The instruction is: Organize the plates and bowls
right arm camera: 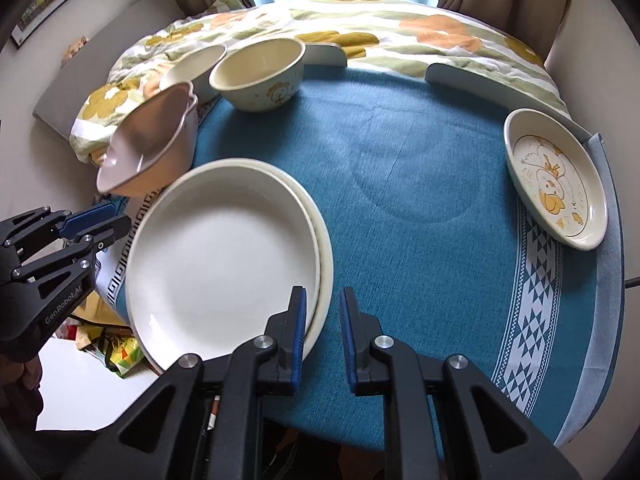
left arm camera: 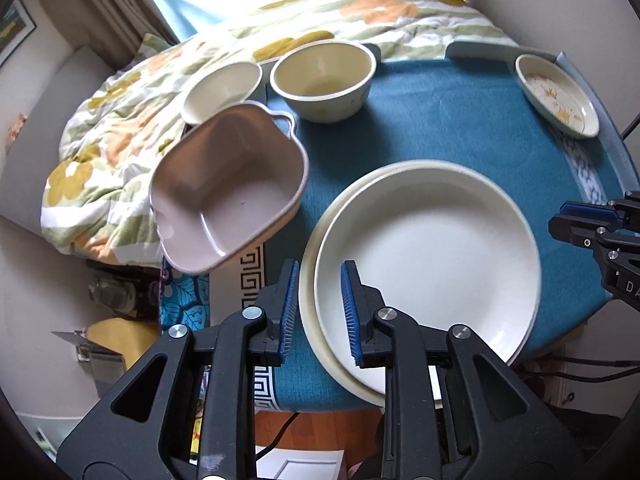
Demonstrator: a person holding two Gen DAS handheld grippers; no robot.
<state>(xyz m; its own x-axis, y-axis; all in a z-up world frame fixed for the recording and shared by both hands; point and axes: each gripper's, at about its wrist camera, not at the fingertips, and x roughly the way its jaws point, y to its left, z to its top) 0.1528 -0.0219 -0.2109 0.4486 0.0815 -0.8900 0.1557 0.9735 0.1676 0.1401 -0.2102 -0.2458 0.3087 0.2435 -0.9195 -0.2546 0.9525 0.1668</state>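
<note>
We see two white plates stacked on the tabletop, on its teal cloth (left arm camera: 440,120). The upper plate (left arm camera: 432,248) sits slightly off-centre on the lower plate (left arm camera: 307,304), so a crescent of the lower rim shows along one side.

The left tongs (left arm camera: 320,312) stand open over the near-left edge of the stack. In the left wrist view both plate rims run through the gap between the blue pads, and neither pad presses on them.

The right tongs (right arm camera: 323,328) are closed to a narrow slit and grip nothing. In the right wrist view one finger overlaps the stack's near-right rim, while the slit itself shows only bare cloth just beside the plates (so the stack lies between the two tools, one at each side).

The other pieces sit well away from both tongs:
- A pink square bowl (left arm camera: 228,196) with small handles tilts at the tabletop's left edge, near the plates.
- Beyond it a small cream bowl (left arm camera: 222,88) stands just beside a larger cream bowl (left arm camera: 324,80) at the far side.
- An oval dish (left arm camera: 556,94) with a printed cartoon figure lies at the far right edge.

A floral quilt (left arm camera: 120,120) lies on the bed behind the tabletop.
</note>
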